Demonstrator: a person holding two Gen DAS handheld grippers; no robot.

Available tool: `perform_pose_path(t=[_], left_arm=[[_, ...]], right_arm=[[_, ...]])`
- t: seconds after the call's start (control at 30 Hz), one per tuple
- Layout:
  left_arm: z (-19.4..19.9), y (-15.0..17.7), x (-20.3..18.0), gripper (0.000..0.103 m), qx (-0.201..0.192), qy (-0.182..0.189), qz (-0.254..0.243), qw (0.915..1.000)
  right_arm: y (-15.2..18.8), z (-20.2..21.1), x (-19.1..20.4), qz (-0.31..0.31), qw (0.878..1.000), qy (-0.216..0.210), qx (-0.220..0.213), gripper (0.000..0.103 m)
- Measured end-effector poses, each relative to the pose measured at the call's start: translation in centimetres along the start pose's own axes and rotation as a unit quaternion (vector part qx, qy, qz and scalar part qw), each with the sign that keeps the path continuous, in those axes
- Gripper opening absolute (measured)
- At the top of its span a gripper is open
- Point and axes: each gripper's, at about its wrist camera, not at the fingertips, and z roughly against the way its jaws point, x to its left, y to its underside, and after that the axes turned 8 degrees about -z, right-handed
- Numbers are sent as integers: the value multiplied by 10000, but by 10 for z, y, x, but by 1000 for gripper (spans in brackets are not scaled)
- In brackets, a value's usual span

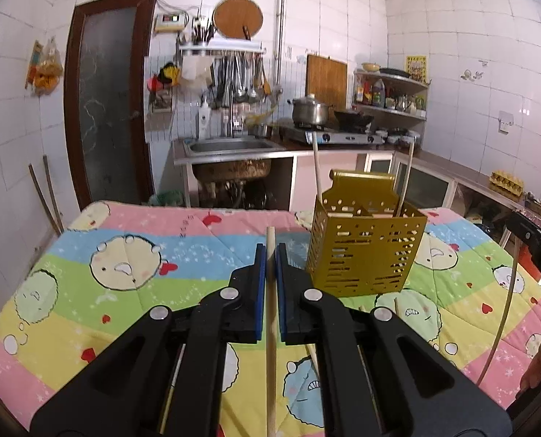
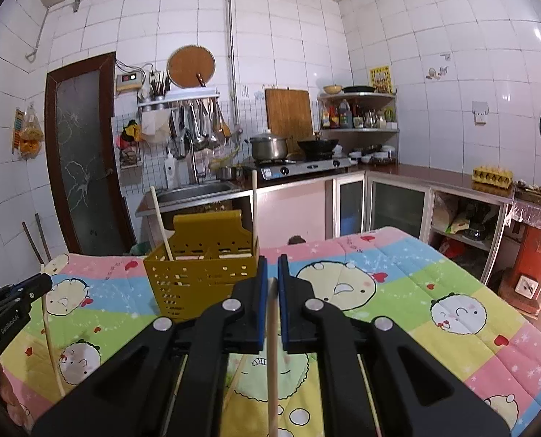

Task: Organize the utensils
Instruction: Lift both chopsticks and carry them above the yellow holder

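- Left chopstick [image 1: 270, 313]: pale wooden stick pinched between the blue pads of the left gripper [image 1: 270, 255]; tip pokes out just past the fingertips, shaft runs back under the gripper body.
- Right chopstick [image 2: 272, 346]: same kind of wooden stick, clamped in the right gripper [image 2: 272, 267]; its end sits between the pads.
- Both sets of jaws are closed down to stick width.
- Yellow perforated utensil holder [image 1: 365, 251] stands upright on the table, ahead-right of the left gripper and ahead-left of the right one; two chopsticks already stand in it, leaning to opposite sides.
- More loose chopsticks [image 1: 396, 307] lie on the cartoon-print quilt [image 1: 124, 255] beneath the grippers.
- Background: sink [image 2: 197, 191], gas stove with pot [image 2: 268, 147] and wok, hanging ladles.
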Motion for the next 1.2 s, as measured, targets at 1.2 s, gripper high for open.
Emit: perform_pose_path(t=[1.2], left_arm=[[17,-132,-18,4,-1158,558,-84,9917]], right_arm=[[-115,-14,29,6,9945,-379,-977,6]])
